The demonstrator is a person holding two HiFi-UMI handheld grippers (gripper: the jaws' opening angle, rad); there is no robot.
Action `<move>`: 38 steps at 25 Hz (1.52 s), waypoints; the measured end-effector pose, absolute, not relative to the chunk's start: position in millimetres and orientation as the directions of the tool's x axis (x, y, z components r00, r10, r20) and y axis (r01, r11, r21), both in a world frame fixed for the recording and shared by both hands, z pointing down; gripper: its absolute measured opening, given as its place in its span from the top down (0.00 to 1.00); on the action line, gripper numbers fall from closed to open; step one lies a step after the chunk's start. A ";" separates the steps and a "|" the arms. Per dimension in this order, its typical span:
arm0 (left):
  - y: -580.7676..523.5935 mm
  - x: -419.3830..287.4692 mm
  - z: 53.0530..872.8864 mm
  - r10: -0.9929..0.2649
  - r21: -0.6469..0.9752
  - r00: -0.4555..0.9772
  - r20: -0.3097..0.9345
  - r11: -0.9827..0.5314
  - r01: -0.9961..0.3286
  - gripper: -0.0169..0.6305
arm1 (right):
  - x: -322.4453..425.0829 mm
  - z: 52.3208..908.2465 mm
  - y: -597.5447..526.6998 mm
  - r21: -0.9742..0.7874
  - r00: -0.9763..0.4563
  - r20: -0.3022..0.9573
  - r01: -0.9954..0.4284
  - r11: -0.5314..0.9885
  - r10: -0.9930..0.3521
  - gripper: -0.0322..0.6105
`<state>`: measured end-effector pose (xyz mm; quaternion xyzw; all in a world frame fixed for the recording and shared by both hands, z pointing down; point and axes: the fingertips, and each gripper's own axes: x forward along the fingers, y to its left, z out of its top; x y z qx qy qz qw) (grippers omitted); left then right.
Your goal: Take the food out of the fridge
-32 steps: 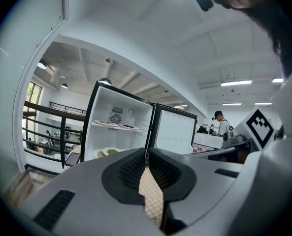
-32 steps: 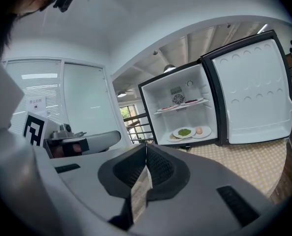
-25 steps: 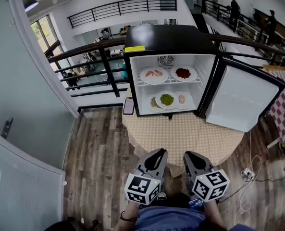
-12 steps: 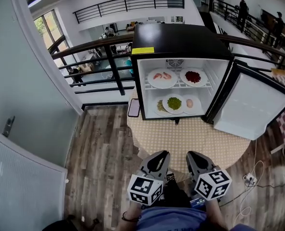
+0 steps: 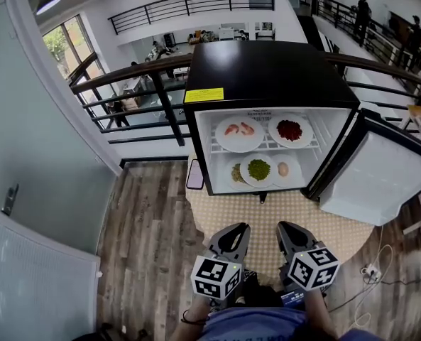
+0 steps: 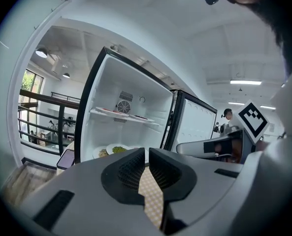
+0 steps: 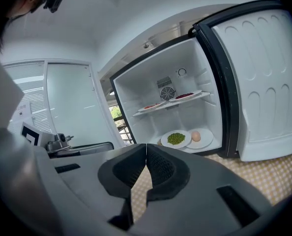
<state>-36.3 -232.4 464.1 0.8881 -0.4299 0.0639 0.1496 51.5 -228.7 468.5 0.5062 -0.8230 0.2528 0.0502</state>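
Change noted: over the last second the mini fridge [image 5: 267, 69] has grown larger in the head view and drawn closer to both grippers. The person has stepped toward it. The approach is under way; no food has been reached yet.

Left gripper [image 5: 232, 233] and right gripper [image 5: 289, 231]: jaws pressed together, nothing between them. Both are held side by side over the near edge of the round table [image 5: 267, 215], well short of the fridge. The jaws will need to open before any pick.

Fridge: sits at the table's far side, door [image 5: 380, 180] swung open to the right.
- Upper wire shelf [image 5: 265, 146]: plate of pink shrimp-like pieces [image 5: 239, 133] on the left, plate of dark red food [image 5: 290, 130] on the right.
- Floor of the fridge: plate of green food [image 5: 258, 170] in the middle, plate with a pale egg-like piece [image 5: 284, 169] to its right, a third plate [image 5: 234, 173] partly hidden to its left.

A phone [image 5: 194, 175] lies just left of the fridge.
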 end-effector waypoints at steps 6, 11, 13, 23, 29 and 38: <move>-269.6 -29.7 489.2 -0.728 0.219 0.622 0.288 -0.582 -0.783 0.89 | 79.1 487.8 -274.7 -0.355 -0.445 0.366 -0.879 0.319 -0.818 0.92; -295.5 -29.6 502.3 -0.707 0.259 0.634 0.314 -0.578 -0.774 0.87 | 96.5 505.2 -311.3 -0.361 -0.438 0.381 -0.881 0.305 -0.814 0.92; -306.8 -29.5 510.9 -0.694 0.261 0.638 0.334 -0.583 -0.770 0.86 | 100.3 513.6 -325.8 -0.370 -0.444 0.390 -0.878 0.304 -0.807 0.92; -376.2 -22.7 558.6 -0.634 0.313 0.648 0.421 -0.569 -0.760 0.83 | 103.1 559.2 -391.6 -0.437 -0.475 0.432 -0.854 0.283 -0.766 0.92; -414.1 -20.6 582.7 -0.614 0.389 0.634 0.469 -0.501 -0.773 0.72 | 106.5 593.0 -422.8 -0.480 -0.468 0.471 -0.847 0.229 -0.748 0.92; -445.9 -18.5 613.7 -0.615 0.438 0.583 0.531 -0.390 -0.810 0.69 | 119.7 616.8 -456.1 -0.533 -0.428 0.502 -0.837 0.121 -0.752 0.73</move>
